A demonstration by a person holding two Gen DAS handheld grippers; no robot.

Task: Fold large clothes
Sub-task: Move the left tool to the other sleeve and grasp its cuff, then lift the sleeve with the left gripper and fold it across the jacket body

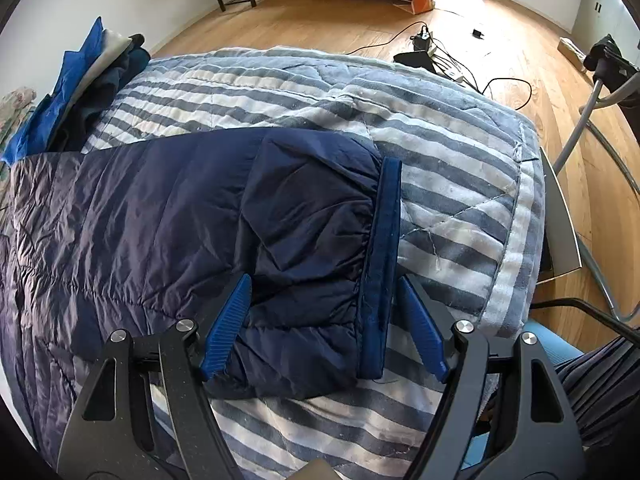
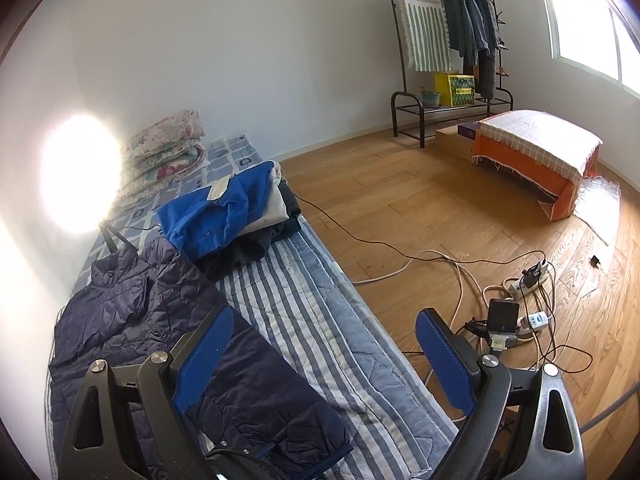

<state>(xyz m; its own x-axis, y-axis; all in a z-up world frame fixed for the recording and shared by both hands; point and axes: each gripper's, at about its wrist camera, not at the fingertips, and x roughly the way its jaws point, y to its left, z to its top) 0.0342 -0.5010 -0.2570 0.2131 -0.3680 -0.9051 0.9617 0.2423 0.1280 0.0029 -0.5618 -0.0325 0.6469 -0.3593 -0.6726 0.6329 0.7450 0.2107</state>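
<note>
The left gripper [image 1: 324, 328] hung wide open and empty, its fingers astride the jacket's [image 1: 160, 224] sleeve and cuff [image 1: 380, 272], probably placed to pinch that end for a fold. The right gripper [image 2: 324, 360] was open too, holding nothing, above the jacket's lower edge. The jacket lay flat along the bed's [image 1: 460, 184] wall-side edge, the cuff reaching toward the bed's near end.

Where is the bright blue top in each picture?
Left wrist view: the bright blue top lies at the far left edge, on a pile of clothes behind the navy jacket.
Right wrist view: the bright blue top sits left of centre, on the same pile.
Shared landmark: the striped quilt under the jacket.
</note>
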